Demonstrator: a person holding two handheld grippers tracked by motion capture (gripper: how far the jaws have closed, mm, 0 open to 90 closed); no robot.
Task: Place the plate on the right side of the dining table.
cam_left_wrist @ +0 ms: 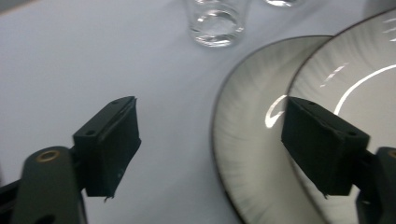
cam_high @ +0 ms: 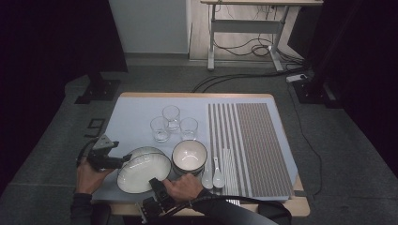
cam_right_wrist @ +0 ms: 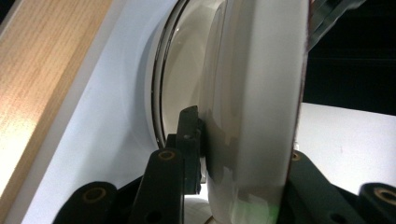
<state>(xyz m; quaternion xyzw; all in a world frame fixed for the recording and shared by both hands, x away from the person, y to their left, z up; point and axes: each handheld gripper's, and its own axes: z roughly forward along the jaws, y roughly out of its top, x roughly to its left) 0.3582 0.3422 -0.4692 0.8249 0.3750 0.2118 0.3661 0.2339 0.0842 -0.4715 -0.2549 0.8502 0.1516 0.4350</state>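
On table, right tool [cam_high: 157, 185] pinching tilted glossy round plate [cam_high: 143, 169], left tool [cam_high: 126, 160] spread.

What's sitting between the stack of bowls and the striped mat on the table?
Two white spoons lie side by side between the bowls and the striped mat, right next to the person's right hand. The high view shows it.

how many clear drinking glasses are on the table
3. They stand in a cluster on the pale mat behind the plates and bowl: one clear drinking glass at the back, one front left, one front right. None seems hidden.
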